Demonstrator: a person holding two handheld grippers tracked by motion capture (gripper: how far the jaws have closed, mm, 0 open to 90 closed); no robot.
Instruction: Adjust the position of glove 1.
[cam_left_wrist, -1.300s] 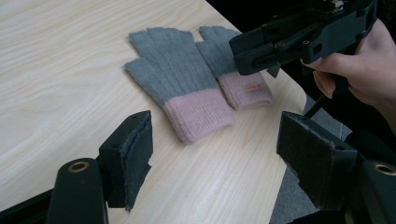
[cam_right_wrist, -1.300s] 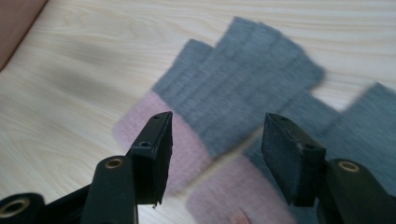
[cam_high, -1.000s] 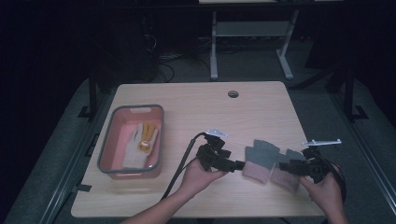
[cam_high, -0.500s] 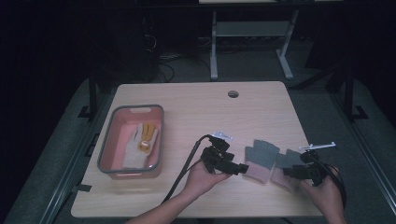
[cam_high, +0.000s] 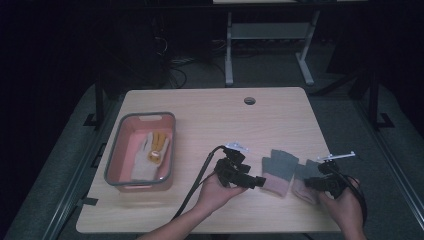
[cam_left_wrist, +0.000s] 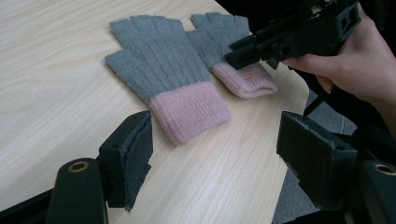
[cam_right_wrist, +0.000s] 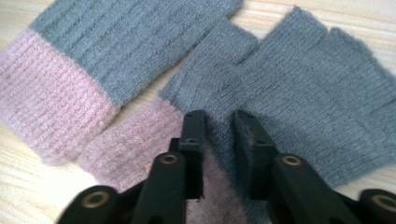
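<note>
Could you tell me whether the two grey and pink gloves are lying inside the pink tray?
No, both gloves lie flat on the bare table, well apart from the tray.

Both fingerless gloves: grey ribbed knit, pink ribbed cuffs. Left glove (cam_left_wrist: 161, 74), right glove (cam_right_wrist: 289, 93) just beside it, that one with a small orange-pink tag on the cuff. Table (cam_high: 210, 120): light wood grain. Tray (cam_high: 122, 177), well left of the gloves: pink inside, grey rim; in it a pale grey glove (cam_high: 142, 160) and a yellow-orange one (cam_high: 159, 145). Grippers black.
</note>
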